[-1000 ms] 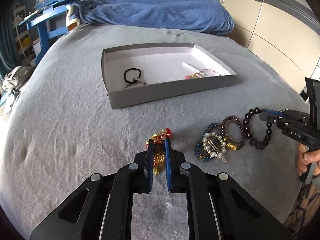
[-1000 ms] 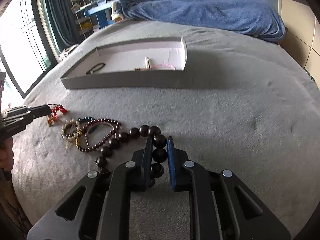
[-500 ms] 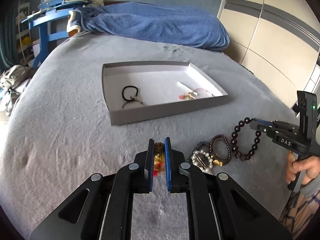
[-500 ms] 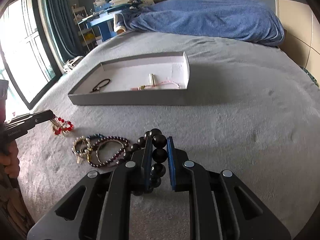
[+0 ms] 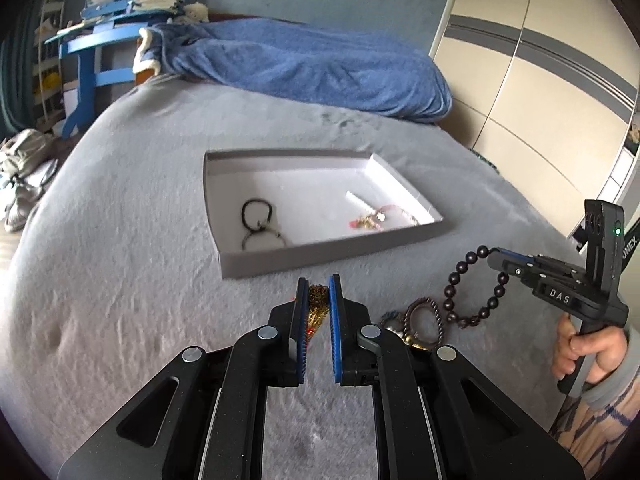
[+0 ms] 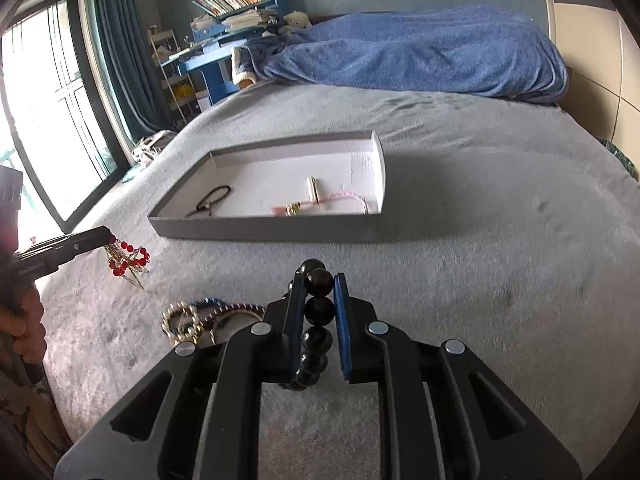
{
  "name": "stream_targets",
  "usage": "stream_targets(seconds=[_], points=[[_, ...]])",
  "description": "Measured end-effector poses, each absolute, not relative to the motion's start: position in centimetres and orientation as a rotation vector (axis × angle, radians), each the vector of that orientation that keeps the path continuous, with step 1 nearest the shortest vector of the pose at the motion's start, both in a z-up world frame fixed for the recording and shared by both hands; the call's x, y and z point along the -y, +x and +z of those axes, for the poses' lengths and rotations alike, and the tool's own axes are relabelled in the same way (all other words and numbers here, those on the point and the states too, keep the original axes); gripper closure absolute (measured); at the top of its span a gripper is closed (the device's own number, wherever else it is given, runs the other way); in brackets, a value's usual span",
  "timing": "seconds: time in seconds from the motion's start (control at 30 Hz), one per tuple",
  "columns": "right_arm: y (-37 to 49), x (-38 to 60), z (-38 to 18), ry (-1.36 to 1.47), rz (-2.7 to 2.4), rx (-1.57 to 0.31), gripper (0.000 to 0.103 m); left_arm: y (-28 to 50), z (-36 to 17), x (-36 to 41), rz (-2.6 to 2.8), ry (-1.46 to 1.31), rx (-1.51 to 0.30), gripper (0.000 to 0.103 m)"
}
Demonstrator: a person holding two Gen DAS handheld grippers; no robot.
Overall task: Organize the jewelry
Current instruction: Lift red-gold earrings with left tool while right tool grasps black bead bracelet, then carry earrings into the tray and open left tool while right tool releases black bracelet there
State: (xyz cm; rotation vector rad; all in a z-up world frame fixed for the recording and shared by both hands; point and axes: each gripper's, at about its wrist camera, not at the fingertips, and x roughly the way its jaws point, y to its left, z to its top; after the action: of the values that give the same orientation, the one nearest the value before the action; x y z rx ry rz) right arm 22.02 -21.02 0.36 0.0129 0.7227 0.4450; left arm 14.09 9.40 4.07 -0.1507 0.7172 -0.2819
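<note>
My left gripper (image 5: 318, 284) is shut on a gold chain with red beads (image 5: 317, 304), which hangs above the bed in the right wrist view (image 6: 128, 261). My right gripper (image 6: 316, 280) is shut on a dark bead bracelet (image 6: 319, 280), which dangles from its tip in the left wrist view (image 5: 476, 284). A grey shallow box (image 5: 320, 256) lies ahead on the bed and holds a black cord bracelet (image 5: 258, 220) and a pink and gold piece (image 5: 376, 218). A pile of bracelets (image 5: 420, 320) lies on the blanket below the grippers.
The grey blanket (image 5: 120, 240) covers the bed. A rolled blue blanket (image 5: 304, 68) lies at the far end. A blue desk (image 5: 88, 64) with books stands at the back left. A wardrobe (image 5: 540, 80) is on the right, a window (image 6: 48, 120) on the left.
Both grippers have risen from the blanket with their pieces. The gold chain and the dark bead bracelet have come clear of the pile, and the box has drawn nearer.
</note>
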Motion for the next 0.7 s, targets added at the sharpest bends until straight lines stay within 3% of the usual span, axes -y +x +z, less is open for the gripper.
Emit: stream_targets(seconds=[0.7], points=[[24.7, 17.5, 6.2, 0.022, 0.517, -0.602, 0.089, 17.7, 9.2, -8.1, -0.309, -0.073, -0.642, 0.093]])
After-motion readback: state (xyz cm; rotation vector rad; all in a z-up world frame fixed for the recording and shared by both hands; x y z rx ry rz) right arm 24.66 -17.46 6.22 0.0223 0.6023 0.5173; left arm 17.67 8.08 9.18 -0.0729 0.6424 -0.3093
